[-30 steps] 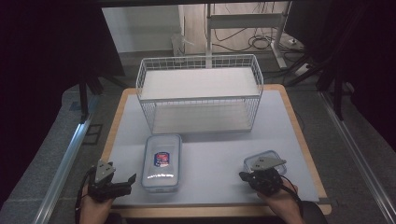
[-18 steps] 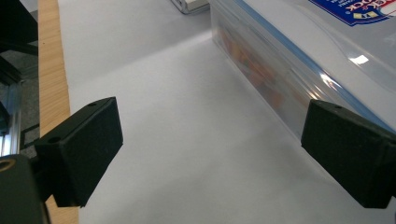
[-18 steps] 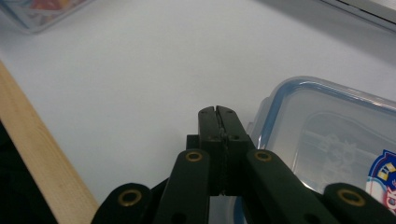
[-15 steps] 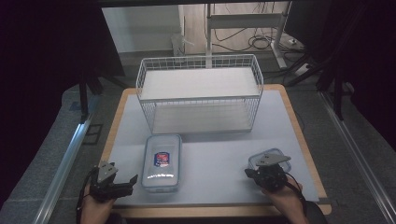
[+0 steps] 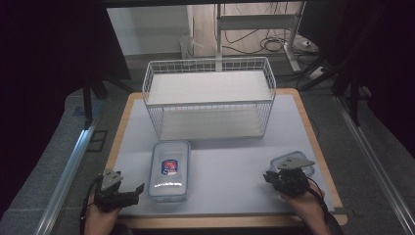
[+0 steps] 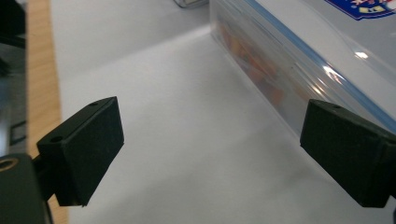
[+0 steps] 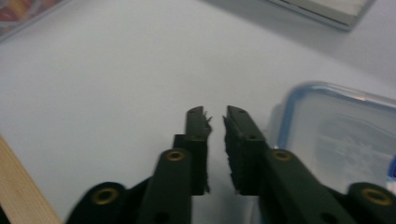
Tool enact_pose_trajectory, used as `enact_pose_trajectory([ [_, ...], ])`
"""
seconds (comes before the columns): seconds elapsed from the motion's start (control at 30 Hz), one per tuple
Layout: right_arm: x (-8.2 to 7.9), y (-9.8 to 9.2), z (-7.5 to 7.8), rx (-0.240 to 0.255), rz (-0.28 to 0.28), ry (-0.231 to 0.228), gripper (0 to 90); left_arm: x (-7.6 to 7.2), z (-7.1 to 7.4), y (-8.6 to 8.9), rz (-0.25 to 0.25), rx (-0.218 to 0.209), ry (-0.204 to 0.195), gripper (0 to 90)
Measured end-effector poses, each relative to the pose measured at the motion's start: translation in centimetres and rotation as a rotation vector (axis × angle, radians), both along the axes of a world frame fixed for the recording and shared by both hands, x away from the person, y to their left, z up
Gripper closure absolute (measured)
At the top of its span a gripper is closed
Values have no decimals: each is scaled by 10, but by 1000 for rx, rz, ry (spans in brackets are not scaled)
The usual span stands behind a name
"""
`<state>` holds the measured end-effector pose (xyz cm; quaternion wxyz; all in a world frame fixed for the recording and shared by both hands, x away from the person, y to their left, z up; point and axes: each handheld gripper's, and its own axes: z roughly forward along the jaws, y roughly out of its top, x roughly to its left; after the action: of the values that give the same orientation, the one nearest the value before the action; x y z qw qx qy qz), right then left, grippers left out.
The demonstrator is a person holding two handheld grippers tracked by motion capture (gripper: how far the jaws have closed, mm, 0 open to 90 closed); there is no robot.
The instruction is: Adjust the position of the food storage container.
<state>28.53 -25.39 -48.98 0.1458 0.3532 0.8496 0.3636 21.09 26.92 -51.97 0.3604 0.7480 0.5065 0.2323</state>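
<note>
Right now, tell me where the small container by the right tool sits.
In the high view, the small container lies at the table's right near corner, partly under the right tool, with the wire basket farther back.

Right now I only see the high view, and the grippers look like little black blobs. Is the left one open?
Observer: Yes. In the left gripper view the left gripper stands wide open, with nothing between its jaws.
Operator: What's inside the big box next to it?
Observer: Something orange shows through the clear side of the big box, but it is too blurred to name.
Operator: And the other gripper?
Observer: The right gripper has just been opening. There is a narrow gap between its jaws and nothing in it.
</note>
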Motion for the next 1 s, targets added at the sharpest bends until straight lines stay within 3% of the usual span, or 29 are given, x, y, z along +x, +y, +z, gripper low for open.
enact_pose_trajectory([
  [0.13, -3, 5, 1, 19, 22, -30, 591, 1, -3, 5, -12, -8, 25, 69],
  [0.2, -4, 7, 1, 24, 26, -37, 525, 0, -2, 7, -37, -42, 20, 44],
  [0.27, -3, 8, -1, 37, 34, -38, 477, -1, 0, 8, -54, -76, 22, 76],
  [0.3, -3, 8, -2, 41, 37, -37, 456, -2, 1, 8, -75, -89, 22, 127],
  [0.33, -3, 8, -2, 41, 37, -37, 456, -2, 1, 8, -75, -89, 22, 232],
  [0.37, -3, 8, -3, 42, 38, -36, 436, -2, 2, 8, -101, -115, 31, 232],
  [0.4, -2, 8, -3, 49, 38, -36, 414, -2, 2, 8, -137, -158, 56, 384],
  [0.43, -2, 8, -3, 53, 39, -38, 400, -2, 1, 8, -168, -182, 68, 460],
  [0.47, -2, 8, -3, 55, 37, -41, 386, -2, 1, 8, -168, -182, 68, 550],
  [0.53, -1, 8, -3, 61, 30, -40, 364, 0, -1, 2, -214, -186, 100, 726],
  [0.63, 0, 7, -4, 70, 26, -37, 348, 2, 0, -3, -235, -184, 107, 890],
  [0.67, 0, 7, -5, 71, 25, -38, 336, 2, 0, -6, -235, -155, 93, 899],
  [0.73, 0, 7, -4, 74, 27, -39, 329, 2, 0, -6, -239, -153, 91, 900],
  [1.0, -1, 9, -5, 75, 32, -40, 321, 5, -2, -10, -246, -209, 108, 900],
])
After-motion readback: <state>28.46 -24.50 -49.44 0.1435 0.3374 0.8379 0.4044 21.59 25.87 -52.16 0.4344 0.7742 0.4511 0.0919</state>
